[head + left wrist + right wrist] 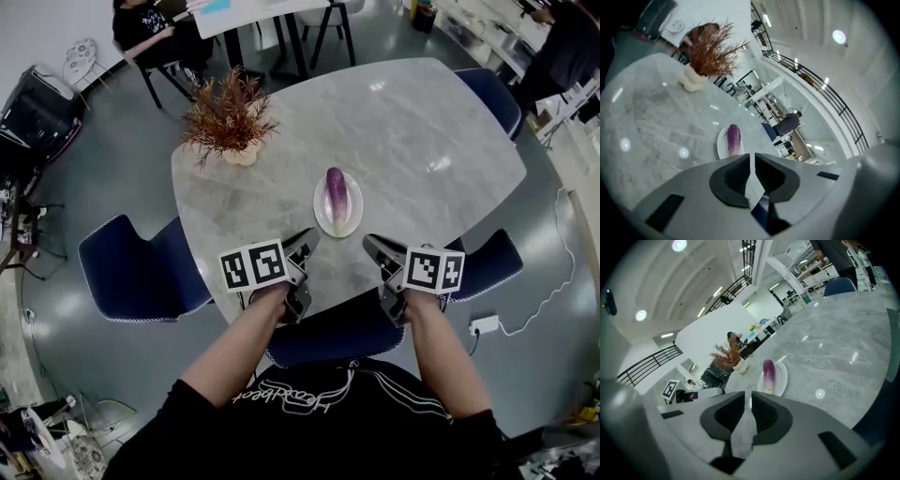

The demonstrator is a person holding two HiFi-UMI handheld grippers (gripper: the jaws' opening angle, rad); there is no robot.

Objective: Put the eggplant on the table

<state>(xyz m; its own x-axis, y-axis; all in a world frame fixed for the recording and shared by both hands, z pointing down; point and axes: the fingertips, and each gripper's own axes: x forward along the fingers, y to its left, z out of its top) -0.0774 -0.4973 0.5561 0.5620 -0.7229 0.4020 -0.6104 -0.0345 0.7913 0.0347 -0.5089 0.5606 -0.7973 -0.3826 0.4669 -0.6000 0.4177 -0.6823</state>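
Eggplant point(335, 191) (glossy purple) on oval plate point(351, 221)

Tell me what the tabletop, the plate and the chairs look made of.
Tabletop: polished grey marble or a marble-look slab, going by veining and sharp light reflections. Plate: white glazed ceramic, probably; smooth and glossy. Chairs: dark blue upholstery, fabric or leatherette, with pale piping along the edges.

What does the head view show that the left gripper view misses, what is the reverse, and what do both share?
Head view only: the right gripper, the person's forearms, a white power strip. Left gripper view only: a balcony railing, a round ceiling light. Both: the eggplant lying on a white plate, the dried plant, the marble table.
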